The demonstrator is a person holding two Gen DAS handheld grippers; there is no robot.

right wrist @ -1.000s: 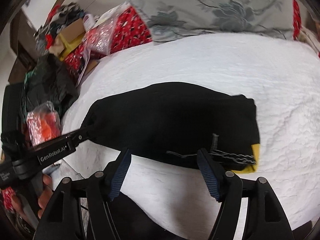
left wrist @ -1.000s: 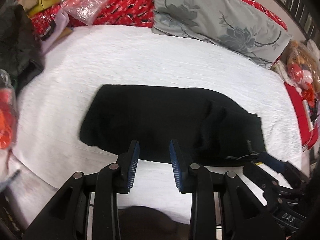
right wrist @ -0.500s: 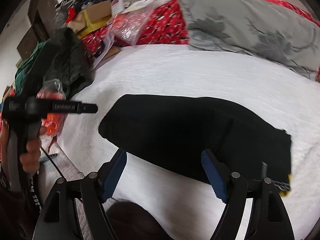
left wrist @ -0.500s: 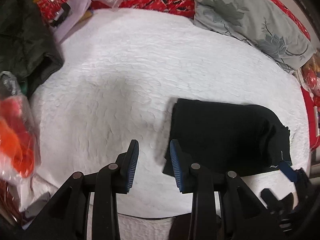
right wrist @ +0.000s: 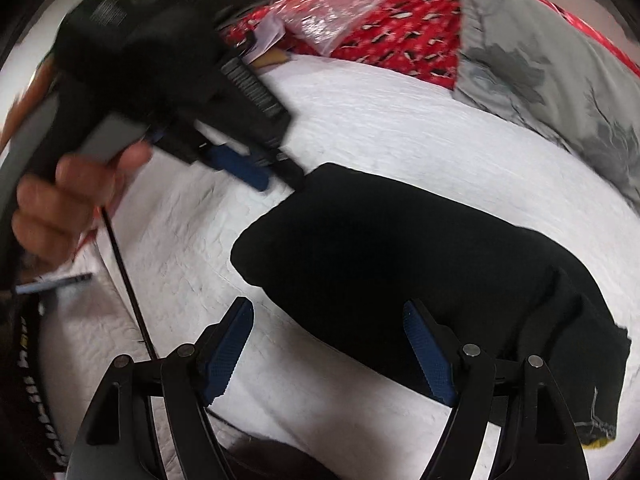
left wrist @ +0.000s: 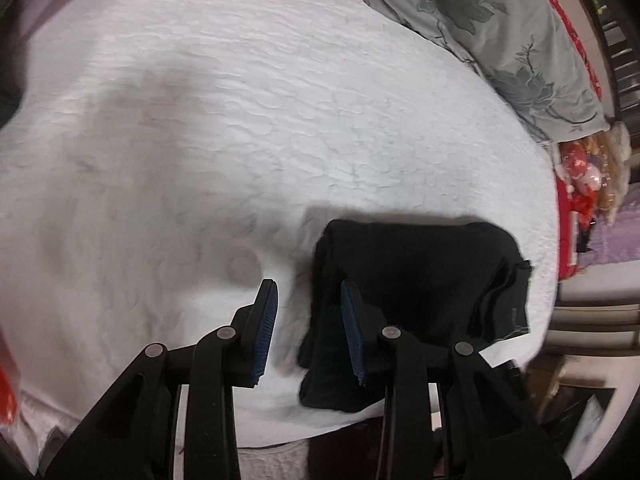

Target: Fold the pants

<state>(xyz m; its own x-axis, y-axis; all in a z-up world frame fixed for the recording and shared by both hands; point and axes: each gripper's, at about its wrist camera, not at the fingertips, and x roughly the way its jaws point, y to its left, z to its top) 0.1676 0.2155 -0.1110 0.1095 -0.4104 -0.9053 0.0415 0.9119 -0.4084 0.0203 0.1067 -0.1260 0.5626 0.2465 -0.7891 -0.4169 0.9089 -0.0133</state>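
Note:
Black pants (left wrist: 420, 280) lie folded into a long flat band on the white bed cover (left wrist: 240, 120). My left gripper (left wrist: 308, 320) hovers over their left end, open, with only bed cover showing in the gap. Its right finger (left wrist: 352, 328) overlaps the pants' edge. The right wrist view shows the same pants (right wrist: 400, 248) running from centre to lower right. My right gripper (right wrist: 328, 344) stands wide open just in front of their near edge, holding nothing. A hand (right wrist: 68, 200) holds the left gripper (right wrist: 244, 170) at the pants' far left corner.
A grey flowered pillow (left wrist: 500, 40) lies at the head of the bed, with red patterned cloth (right wrist: 400, 32) and a clear plastic bag (right wrist: 320, 12) beside it. Soft toys (left wrist: 592, 176) sit off the right side. The bed's edge runs close below both grippers.
Both grippers swung sideways and tipped further down. The left one now sits at the pants' left end, large in the right wrist view. The right jaws spread slightly wider. The pants stayed put.

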